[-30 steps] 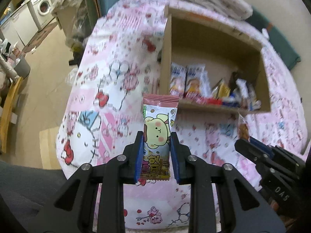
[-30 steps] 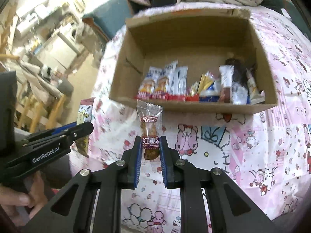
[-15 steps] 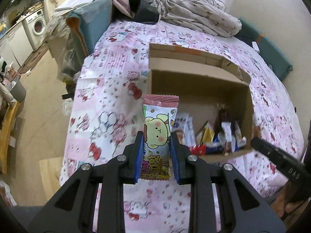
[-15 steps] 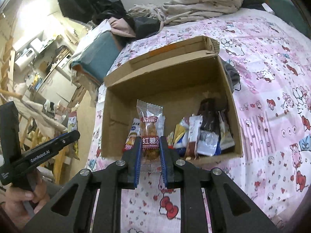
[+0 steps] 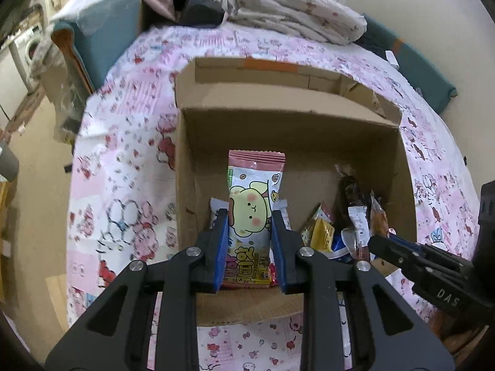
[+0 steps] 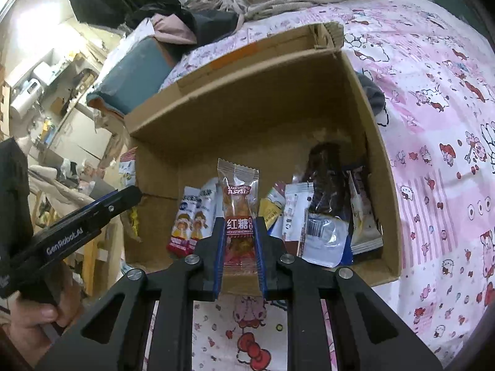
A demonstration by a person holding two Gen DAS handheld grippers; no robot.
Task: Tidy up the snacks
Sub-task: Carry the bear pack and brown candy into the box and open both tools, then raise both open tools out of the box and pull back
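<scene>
Both packets now over cardboard box [image 5: 290, 117] | left hand-held gripper [image 5: 250, 241] clamps cartoon-dog packet [image 5: 253, 204] | right hand-held gripper [image 6: 239, 247] clamps "HONGTANGMAHUA" packet [image 6: 238, 198]

Place: a lived-in home, bedroom corner.
Evidence: bed [image 5: 130, 160] under cartoon-print sheet; rumpled blanket [image 5: 287, 9]; washing machine [image 5: 29, 52]; cluttered shelves [image 6: 46, 99].

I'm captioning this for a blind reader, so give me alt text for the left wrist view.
The left gripper holds a pink cartoon-dog snack packet upright between its fingers, over an open cardboard box that has a row of wrapped snacks along its near wall. The box sits on a pink cartoon-print bedspread.
</scene>
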